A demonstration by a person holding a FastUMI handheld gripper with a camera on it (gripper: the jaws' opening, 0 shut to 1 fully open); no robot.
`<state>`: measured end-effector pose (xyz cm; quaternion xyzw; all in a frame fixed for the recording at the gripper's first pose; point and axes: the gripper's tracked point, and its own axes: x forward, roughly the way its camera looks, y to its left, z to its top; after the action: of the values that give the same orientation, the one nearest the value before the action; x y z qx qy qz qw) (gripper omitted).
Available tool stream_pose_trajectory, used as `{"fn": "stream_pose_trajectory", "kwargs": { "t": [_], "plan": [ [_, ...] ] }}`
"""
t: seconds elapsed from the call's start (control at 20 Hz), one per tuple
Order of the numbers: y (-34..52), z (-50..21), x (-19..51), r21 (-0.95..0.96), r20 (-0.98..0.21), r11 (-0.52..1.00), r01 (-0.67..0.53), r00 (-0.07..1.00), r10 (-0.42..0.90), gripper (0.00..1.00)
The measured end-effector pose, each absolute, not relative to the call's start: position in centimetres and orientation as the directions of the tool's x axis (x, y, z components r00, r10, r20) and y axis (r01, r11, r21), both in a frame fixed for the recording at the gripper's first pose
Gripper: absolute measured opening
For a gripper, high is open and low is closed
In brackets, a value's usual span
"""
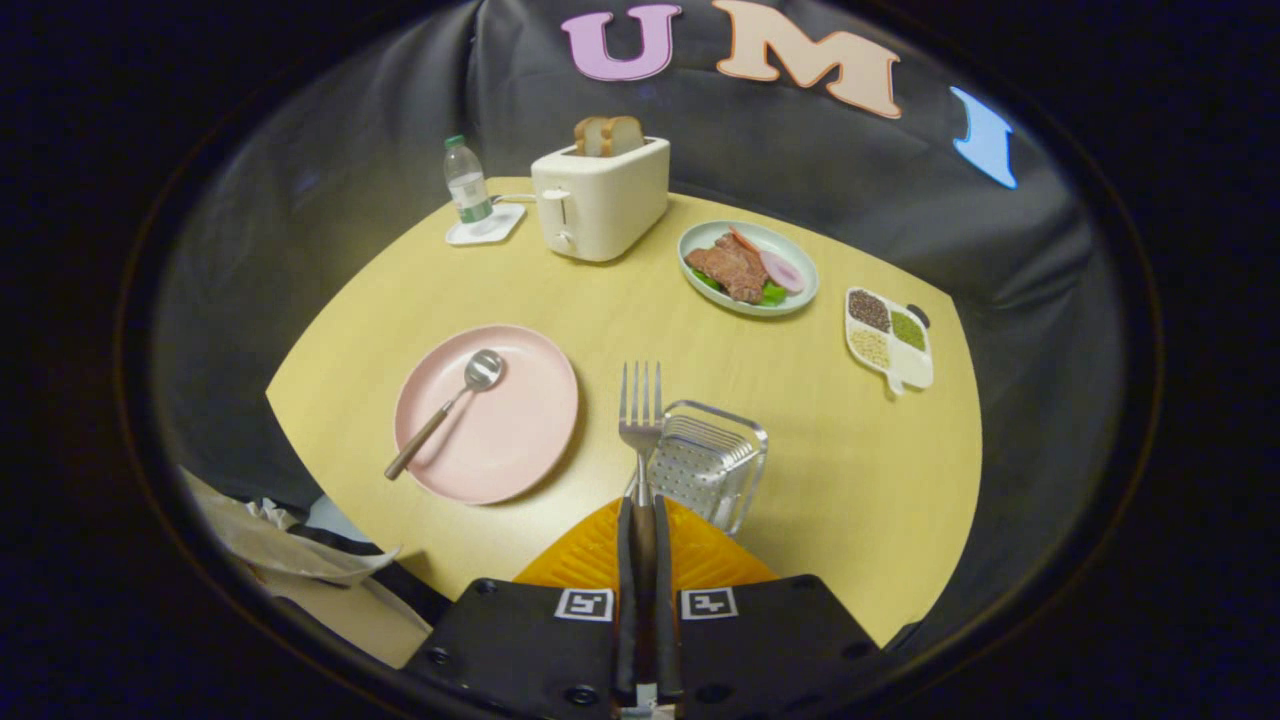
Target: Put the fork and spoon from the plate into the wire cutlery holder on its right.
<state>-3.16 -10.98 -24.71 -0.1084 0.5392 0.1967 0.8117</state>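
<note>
My gripper (640, 525) is shut on the handle of the fork (640, 415), whose tines point straight ahead above the table. The wire cutlery holder (708, 465) stands just ahead of the fingers, slightly to their right, close beside the fork's head. Left of the holder lies the pink plate (520, 440). On it rests the spoon (445, 412), bowl toward the plate's middle and brown handle reaching over the near left rim.
Farther back on the yellow table (850, 480) stand a white toaster (600, 200) with bread, a water bottle (467, 180) on a coaster, a plate of meat and greens (747, 268), and a divided dish of grains (888, 340). Crumpled paper (270, 545) lies off the table's near left edge.
</note>
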Motion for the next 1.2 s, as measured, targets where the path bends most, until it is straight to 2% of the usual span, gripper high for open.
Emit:
{"fn": "stream_pose_trajectory", "kwargs": {
  "t": [0.45,1.2],
  "plan": [
    [-14.0,-25.5,-4.6,0.044,-0.966,0.86,-0.509,0.199,0.168,0.11],
    [-15.0,-27.9,-4.7,0.027,-0.996,0.832,-0.554,0.058,0.071,0.11]
  ]
}}
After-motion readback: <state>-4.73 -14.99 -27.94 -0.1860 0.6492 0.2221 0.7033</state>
